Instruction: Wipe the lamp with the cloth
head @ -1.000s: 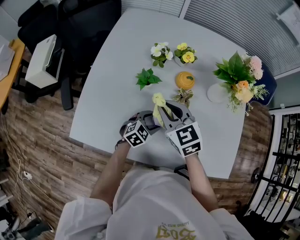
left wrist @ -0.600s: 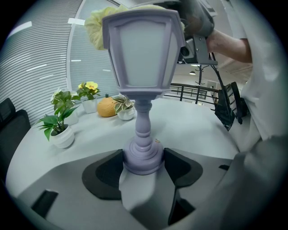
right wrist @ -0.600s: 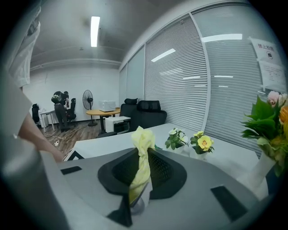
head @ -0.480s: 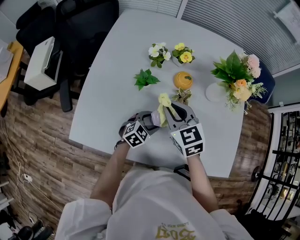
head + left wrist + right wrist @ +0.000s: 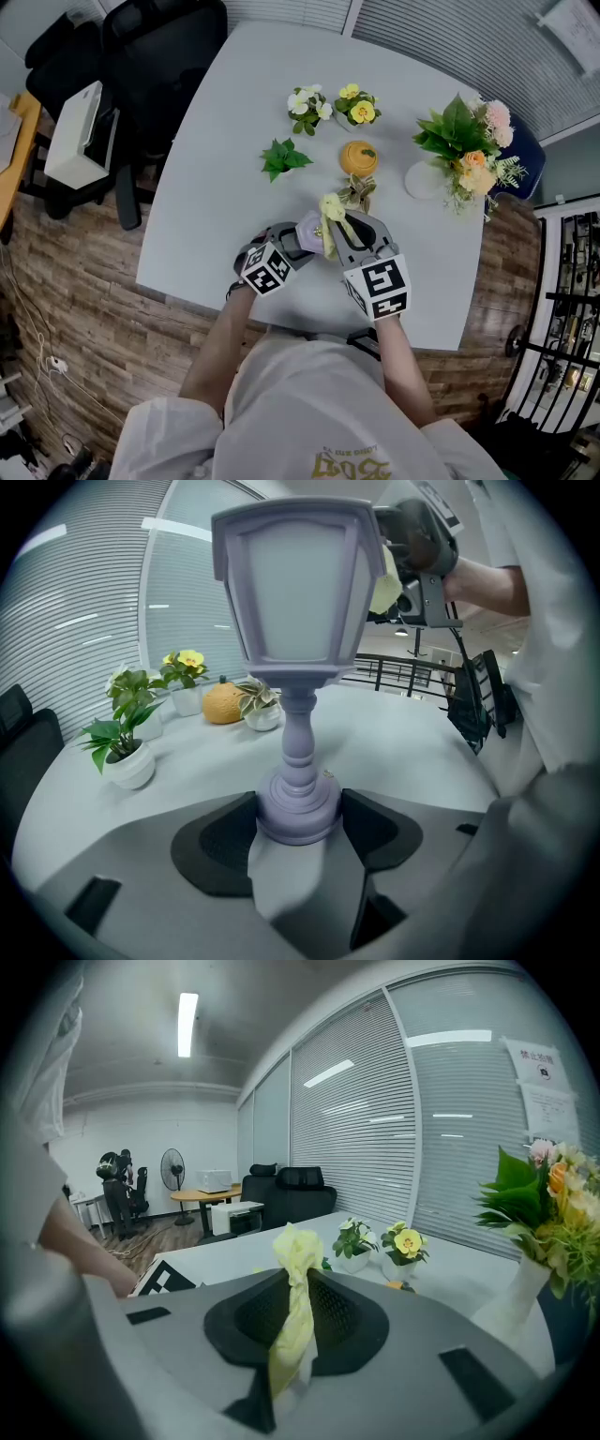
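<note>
**Here, lamp gripped at the base, cloth held to the shade**

Centrally, the pale lilac lantern-shaped lamp [image 5: 298,602] is held upright above the near part of the light grey worktop [image 5: 220,169], straight in front of the person. Its round foot is clamped between the jaws of the left gripper [image 5: 298,819], which are closed onto it from both sides. Whether the foot rests on the worktop cannot be told.

The twisted pale yellow cloth [image 5: 295,1288] is pinched between the closed jaws of the right gripper [image 5: 292,1349], with a bunched end standing up past the tips. In the left gripper view that bunched end is seen pressed against the upper right side of the lamp's shade.

From the head view, the two grippers are brought close together, the left gripper [image 5: 289,246] beside the right gripper [image 5: 342,232].

Beyond the lamp, a small variegated plant [image 5: 356,192] and an orange pumpkin-shaped ornament [image 5: 358,157] are set near each other. Further out a leafy green plant in a white pot [image 5: 281,157], a white-flowered pot [image 5: 305,101] and a yellow-flowered pot [image 5: 354,103] are placed. A mixed bouquet in a white vase [image 5: 464,150] is stood at the right.
</note>
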`<state>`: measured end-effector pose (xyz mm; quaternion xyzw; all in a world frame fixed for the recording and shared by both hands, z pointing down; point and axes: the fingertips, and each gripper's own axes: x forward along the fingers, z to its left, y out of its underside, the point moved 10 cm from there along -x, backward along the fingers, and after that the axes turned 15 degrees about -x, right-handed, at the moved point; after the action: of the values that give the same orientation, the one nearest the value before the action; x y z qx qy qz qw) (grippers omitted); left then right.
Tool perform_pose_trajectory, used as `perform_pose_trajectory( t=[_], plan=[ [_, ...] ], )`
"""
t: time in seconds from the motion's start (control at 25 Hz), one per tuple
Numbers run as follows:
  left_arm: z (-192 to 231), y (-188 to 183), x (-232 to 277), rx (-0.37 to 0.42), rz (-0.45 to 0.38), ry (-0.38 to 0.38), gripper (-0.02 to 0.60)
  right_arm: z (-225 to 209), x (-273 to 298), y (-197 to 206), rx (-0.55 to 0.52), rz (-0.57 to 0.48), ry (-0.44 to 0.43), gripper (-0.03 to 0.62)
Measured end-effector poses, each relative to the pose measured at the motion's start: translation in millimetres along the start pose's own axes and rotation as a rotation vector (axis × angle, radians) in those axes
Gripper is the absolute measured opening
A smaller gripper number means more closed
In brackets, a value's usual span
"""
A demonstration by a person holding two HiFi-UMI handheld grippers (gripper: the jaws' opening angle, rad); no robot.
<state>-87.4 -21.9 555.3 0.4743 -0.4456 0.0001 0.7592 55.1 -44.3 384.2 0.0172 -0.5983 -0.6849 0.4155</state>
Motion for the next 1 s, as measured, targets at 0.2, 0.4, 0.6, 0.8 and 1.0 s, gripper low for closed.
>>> perform_pose_trajectory(
  t=[0.2,0.4,0.6,0.8,1.0],
  plan=[
    [0,0,0,0.001,-0.002,-0.002,0.295,-1,-2,4,0.014,-0.007,-0.005,0.058],
    [0,0,0,0.001,-0.001,-0.002,0.295,-9,1,8,0.095,-0.029,-0.048,0.058],
    [0,-1,0,0.001,-0.001,-0.003,0.295,-18,7,13,0.176,-0.068,-0.116,0.058],
    [0,-1,1,0.000,0.000,-0.001,0.295,-29,16,21,0.248,-0.137,-0.239,0.058],
    [1,-1,1,0.001,0.000,0.000,0.295,-36,27,19,0.214,-0.196,-0.360,0.058]
  ],
)
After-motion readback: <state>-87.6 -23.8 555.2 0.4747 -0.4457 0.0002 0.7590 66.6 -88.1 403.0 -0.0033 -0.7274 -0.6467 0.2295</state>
